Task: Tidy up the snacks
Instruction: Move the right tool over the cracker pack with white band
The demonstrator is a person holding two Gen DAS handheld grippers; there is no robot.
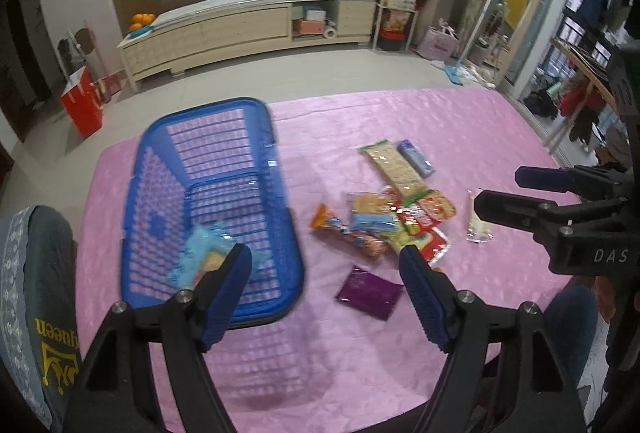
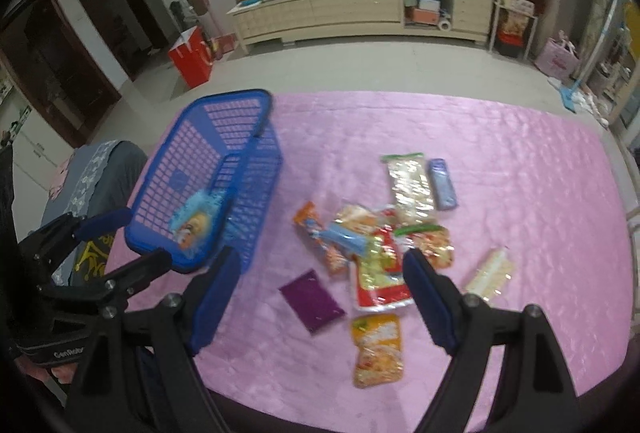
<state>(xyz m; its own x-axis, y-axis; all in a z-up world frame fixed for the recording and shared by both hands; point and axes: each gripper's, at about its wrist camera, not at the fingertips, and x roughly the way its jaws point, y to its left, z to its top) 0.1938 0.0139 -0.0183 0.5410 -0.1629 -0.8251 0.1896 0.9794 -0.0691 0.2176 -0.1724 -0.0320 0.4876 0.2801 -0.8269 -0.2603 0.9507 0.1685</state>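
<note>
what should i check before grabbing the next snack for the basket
1. Left gripper empty with jaws apart: ok.
2. Right gripper empty with jaws apart: ok.
3. Blue basket upright with room left; only a light blue packet inside: ok.
4. Purple packet lies flat by itself on the pink cloth, nearest the right gripper, nothing on top: ok.
5. Snack pile overlaps, so picking a single pack from it: not ok.
6. The two grippers clear of each other on the way in: cannot tell.
</note>
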